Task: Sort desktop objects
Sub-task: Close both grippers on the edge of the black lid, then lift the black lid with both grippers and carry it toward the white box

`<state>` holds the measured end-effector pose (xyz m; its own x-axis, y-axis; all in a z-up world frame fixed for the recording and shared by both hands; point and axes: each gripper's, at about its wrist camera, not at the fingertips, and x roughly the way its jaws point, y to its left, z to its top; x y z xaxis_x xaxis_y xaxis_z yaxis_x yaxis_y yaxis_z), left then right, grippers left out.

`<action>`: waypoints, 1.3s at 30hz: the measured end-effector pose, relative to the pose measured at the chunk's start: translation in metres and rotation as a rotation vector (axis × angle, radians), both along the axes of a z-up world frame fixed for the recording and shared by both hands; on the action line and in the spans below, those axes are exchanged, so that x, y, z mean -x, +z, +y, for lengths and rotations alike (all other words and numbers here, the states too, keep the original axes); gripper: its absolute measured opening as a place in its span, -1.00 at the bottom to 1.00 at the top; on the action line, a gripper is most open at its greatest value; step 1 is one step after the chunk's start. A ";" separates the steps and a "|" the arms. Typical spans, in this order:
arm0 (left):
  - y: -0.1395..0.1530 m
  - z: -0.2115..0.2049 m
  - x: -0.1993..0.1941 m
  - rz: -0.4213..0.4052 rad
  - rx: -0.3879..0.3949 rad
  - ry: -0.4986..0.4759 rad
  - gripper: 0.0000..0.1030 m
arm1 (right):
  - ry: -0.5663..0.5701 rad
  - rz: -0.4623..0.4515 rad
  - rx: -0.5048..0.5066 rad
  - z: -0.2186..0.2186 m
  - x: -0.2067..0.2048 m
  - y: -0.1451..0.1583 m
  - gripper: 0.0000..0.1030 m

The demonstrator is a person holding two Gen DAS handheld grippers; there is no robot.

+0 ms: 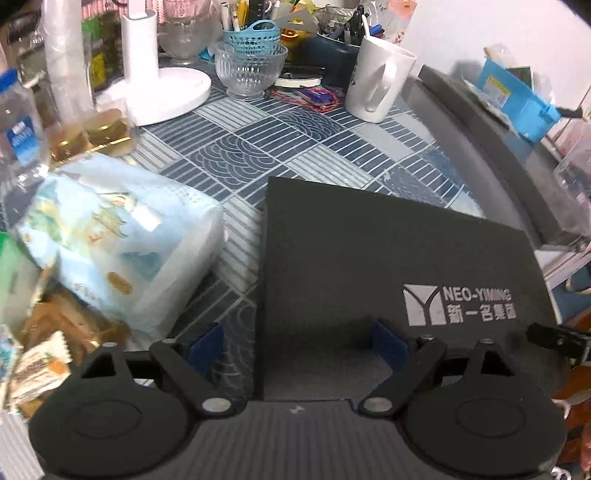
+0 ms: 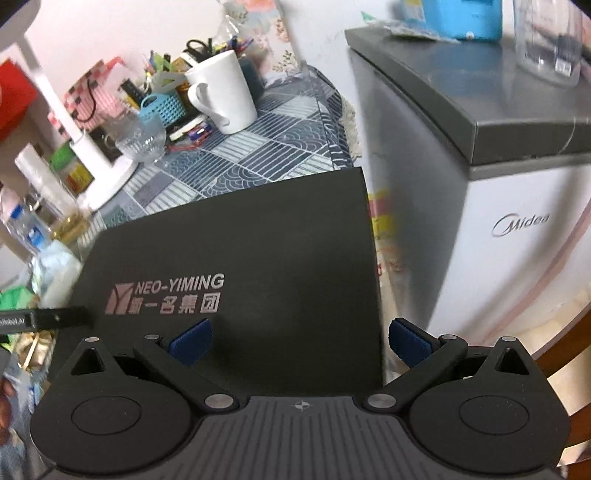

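Black notebook [image 1: 369,258]: one, lettered NEO-YIMING, lying on the counter [image 1: 314,147] in the left wrist view.
Left claw [image 1: 297,347]: spread wide, straddling the notebook's near left corner; one blue pad sits over the cover, the other over the patterned cloth (contact with either I cannot tell).
White mug [image 1: 376,85]: one, upright at the far side.
Glass bowl [image 1: 249,70]: one clear ribbed bowl just left of the mug, with a second, larger one behind it.
Blue basket [image 1: 253,35]: one, stuffed with pens.
Tissue pack [image 1: 122,243]: one, left of the notebook.
Right wrist view, notebook [image 2: 258,266]: same single one, its right edge overhanging the counter [image 2: 277,147].
Right claw [image 2: 301,343]: spread wide across that right edge, left pad above the cover, right pad off it (pinching nothing).
Mug [image 2: 221,92]: one.
Grey freezer [image 2: 480,166]: one, beside the counter.
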<state>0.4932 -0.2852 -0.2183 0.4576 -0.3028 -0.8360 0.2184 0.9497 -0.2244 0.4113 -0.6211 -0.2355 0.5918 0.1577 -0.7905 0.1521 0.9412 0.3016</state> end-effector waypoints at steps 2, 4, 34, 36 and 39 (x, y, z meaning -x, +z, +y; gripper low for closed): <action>-0.003 0.000 -0.002 0.000 0.028 0.003 1.00 | -0.004 0.005 -0.008 0.000 -0.003 -0.003 1.00; -0.006 0.000 -0.003 -0.005 0.050 0.002 1.00 | -0.006 -0.003 -0.009 0.000 -0.005 -0.004 1.00; 0.067 -0.004 0.072 0.002 0.001 0.037 1.00 | -0.010 -0.011 -0.066 0.019 0.077 0.057 1.00; 0.076 0.000 0.086 0.001 0.004 0.040 1.00 | -0.003 -0.015 -0.066 0.021 0.089 0.066 1.00; 0.089 0.005 0.106 -0.004 0.008 0.046 1.00 | 0.008 -0.023 -0.064 0.027 0.109 0.081 1.00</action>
